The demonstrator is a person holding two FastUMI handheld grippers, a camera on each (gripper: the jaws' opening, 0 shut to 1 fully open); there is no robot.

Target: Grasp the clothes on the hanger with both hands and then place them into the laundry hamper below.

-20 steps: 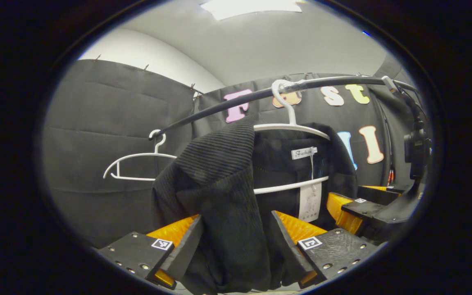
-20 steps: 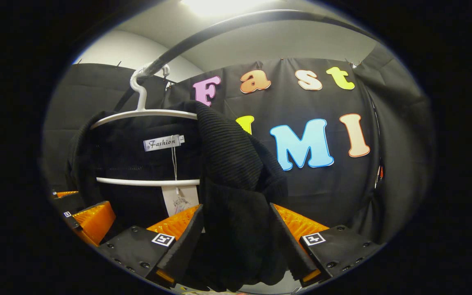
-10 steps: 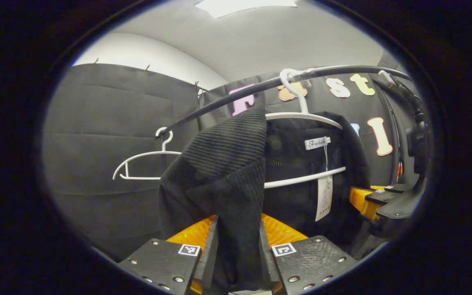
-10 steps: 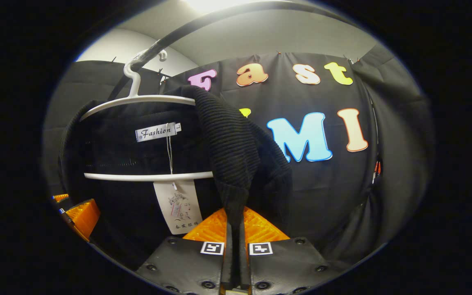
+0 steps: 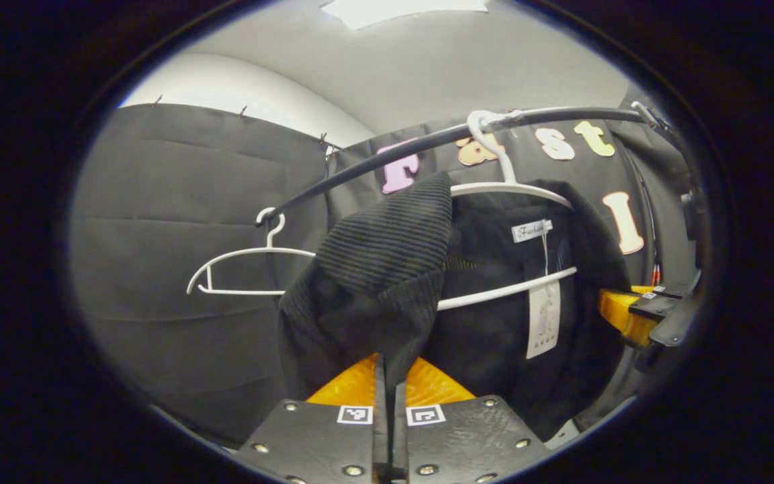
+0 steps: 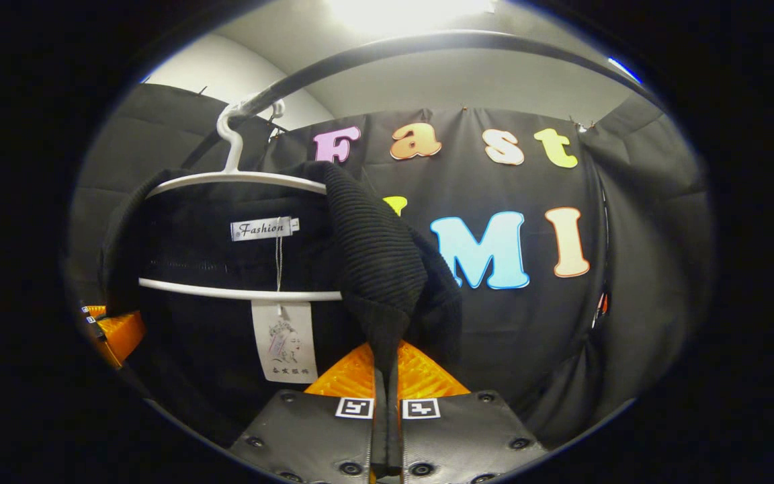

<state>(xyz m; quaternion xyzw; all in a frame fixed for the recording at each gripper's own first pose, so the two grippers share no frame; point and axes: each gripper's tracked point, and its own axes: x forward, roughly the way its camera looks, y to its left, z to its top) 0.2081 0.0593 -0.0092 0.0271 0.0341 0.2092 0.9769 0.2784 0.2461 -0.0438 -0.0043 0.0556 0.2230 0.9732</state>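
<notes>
- While both claws were wide apart a second ago, the left claw (image 5: 389, 386) now pinches the black top (image 5: 373, 269).
- Right claw (image 6: 387, 390) pinches its other shoulder.
- Top hangs on the white hanger (image 6: 239, 178).

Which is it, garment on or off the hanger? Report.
On: the black garment drapes the white hanger; both grippers pinch its shoulders.

The left gripper view rides on the left tool (image 5: 389, 403), close under the black garment (image 5: 373, 269), tilted upward toward the rail (image 5: 387, 158) and ceiling. The right gripper view rides on the right tool (image 6: 385, 403), equally close, facing up at the garment's other shoulder and the booth wall. Both share the white hanger (image 6: 239, 178), garment and rail; the orange-tipped shape (image 5: 632, 316) at the left view's edge is probably the right tool
</notes>
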